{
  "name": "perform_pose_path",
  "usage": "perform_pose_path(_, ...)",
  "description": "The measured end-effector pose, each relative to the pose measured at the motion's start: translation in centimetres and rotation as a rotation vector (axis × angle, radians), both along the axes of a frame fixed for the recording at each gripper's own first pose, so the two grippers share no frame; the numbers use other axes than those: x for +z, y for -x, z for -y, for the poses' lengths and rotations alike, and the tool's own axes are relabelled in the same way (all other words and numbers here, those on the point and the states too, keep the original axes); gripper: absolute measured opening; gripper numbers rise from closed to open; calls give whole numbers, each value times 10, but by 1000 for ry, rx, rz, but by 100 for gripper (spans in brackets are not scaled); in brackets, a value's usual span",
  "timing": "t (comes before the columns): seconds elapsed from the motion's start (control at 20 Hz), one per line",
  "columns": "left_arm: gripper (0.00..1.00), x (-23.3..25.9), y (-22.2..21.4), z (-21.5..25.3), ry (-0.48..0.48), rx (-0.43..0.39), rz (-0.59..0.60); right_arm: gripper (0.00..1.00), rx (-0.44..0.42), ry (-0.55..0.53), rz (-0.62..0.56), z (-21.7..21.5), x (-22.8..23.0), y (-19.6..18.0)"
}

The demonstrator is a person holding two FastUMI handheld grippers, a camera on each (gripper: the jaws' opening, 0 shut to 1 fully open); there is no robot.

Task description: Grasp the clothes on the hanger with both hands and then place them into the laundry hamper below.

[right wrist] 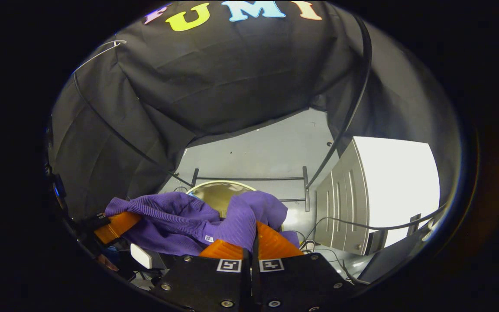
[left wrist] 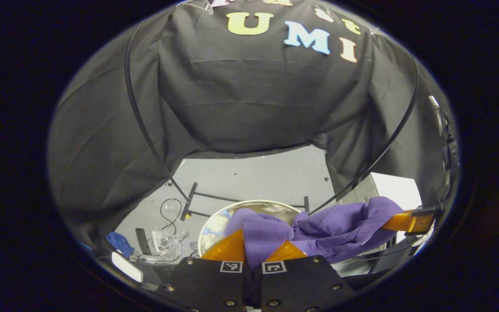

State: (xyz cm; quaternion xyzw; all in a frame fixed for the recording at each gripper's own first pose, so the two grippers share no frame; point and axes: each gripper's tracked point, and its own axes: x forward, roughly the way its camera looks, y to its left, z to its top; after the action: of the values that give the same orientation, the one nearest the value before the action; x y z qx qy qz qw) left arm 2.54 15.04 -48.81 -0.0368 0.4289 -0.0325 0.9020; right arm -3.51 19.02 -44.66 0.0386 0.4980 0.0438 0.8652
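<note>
Sweater [left wrist: 340,223]: purple ribbed knit, soft and limp, likely light; it sags between two pinched folds above the hamper [left wrist: 215,221].
Left hand-held gripper [left wrist: 256,249]: closed on a fold.
Right hand-held gripper [right wrist: 254,240]: closed on another fold.
Hamper: round, pale rim, shiny lining.
Hold: bunched folds suit best.

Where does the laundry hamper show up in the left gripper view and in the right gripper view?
Left gripper view: the laundry hamper sits low centre, its round rim just beyond the purple garment held by the left gripper.
Right gripper view: the hamper's rim shows just below centre, behind the garment in the right gripper.
Shared landmark: the black rack base on the floor behind the hamper.
</note>
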Motion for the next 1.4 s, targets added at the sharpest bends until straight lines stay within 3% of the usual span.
perform_pose_path(0.2, 2, -11, 5, -3, 6, -10, -16, 4, 41, 3, -25, -10, -3, 6)
perform_pose_path(0.4, 5, -12, 10, -6, 13, -2, -12, 14, 95, -26, -50, -20, 0, 15)
perform_pose_path(0.45, 20, -7, 14, -4, 20, 2, -6, 22, 117, -36, -49, -23, 3, 18)
perform_pose_path(0.65, 83, 1, 25, -6, -1, 44, -13, 94, 175, -15, -16, -9, 17, 18)
perform_pose_path(0.7, 98, 5, 25, -7, -14, 50, -6, 98, 172, -8, 5, -4, 23, 15)
perform_pose_path(0.75, 100, 10, 23, -3, -23, 51, 5, 96, 165, -15, 24, 0, 30, 11)
perform_pose_path(1.05, 98, 106, 15, 15, -104, 106, 160, 96, 92, -11, 281, 66, 109, -31)
perform_pose_path(1.4, 100, 313, -7, 79, -189, 183, 532, 95, -5, 4, 673, 173, 249, -52)
